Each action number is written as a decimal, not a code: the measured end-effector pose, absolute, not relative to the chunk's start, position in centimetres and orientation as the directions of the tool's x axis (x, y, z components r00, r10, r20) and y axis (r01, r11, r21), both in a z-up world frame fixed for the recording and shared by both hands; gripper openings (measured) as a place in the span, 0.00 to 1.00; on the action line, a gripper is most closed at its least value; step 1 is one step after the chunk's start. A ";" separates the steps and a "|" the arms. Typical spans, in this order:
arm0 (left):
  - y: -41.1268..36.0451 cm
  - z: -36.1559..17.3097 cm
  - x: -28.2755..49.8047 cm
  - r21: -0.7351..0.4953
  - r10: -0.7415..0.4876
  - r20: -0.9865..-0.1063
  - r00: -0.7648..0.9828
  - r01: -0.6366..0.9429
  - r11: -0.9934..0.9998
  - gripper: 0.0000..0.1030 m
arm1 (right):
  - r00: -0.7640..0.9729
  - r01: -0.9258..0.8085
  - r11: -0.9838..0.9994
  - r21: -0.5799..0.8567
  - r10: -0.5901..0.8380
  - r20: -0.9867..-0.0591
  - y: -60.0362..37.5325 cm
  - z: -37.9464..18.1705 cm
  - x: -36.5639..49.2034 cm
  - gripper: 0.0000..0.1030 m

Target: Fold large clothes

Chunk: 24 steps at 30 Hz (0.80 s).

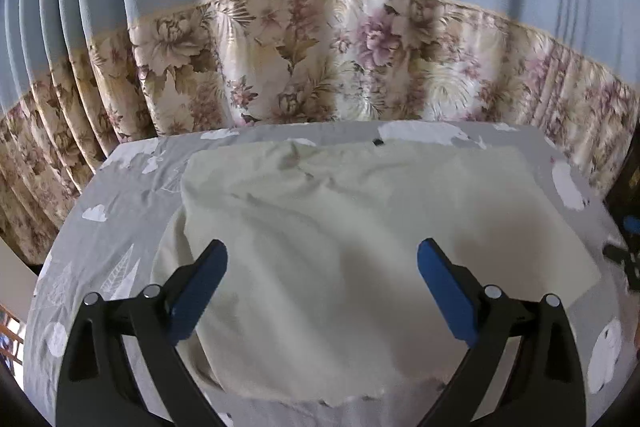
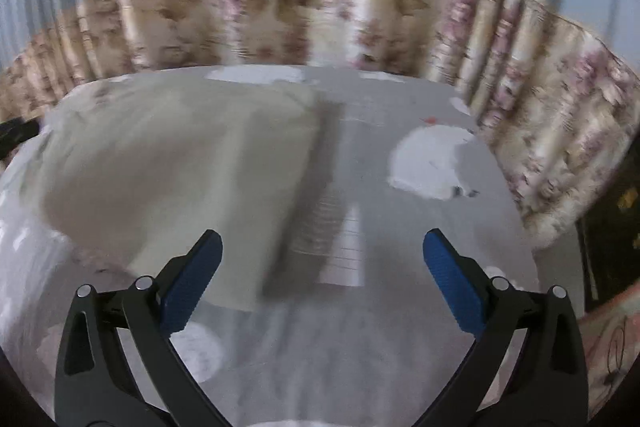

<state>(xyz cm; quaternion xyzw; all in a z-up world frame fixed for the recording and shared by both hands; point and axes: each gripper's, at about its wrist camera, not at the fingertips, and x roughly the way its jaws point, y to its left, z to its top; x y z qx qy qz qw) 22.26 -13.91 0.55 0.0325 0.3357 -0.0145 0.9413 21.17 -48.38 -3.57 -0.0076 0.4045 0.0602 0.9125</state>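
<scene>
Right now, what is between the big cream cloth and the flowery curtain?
In the left wrist view, only a strip of the grey bed sheet with white shapes lies between the cream cloth and the flowery curtain.

Pleated curtains point(image 1: 304, 27), blue above and floral below, hang behind a bed with a grey patterned sheet point(image 1: 116, 211).

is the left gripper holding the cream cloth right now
No, the left gripper is wide open above the cream cloth, with its blue fingers spread apart and nothing pinched between them.
</scene>
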 end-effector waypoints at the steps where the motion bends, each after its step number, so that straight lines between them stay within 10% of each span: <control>1: -14.3 0.2 22.1 0.050 -0.016 -0.639 0.769 0.062 0.997 0.94 | 0.660 -0.104 0.992 0.065 0.118 -0.742 -48.8 -4.0 21.6 0.95; 24: -11.6 -3.0 26.9 0.040 -0.049 -0.694 0.719 0.106 0.994 0.94 | 0.521 -0.161 0.963 0.216 0.269 -0.810 -40.5 -9.1 29.7 0.69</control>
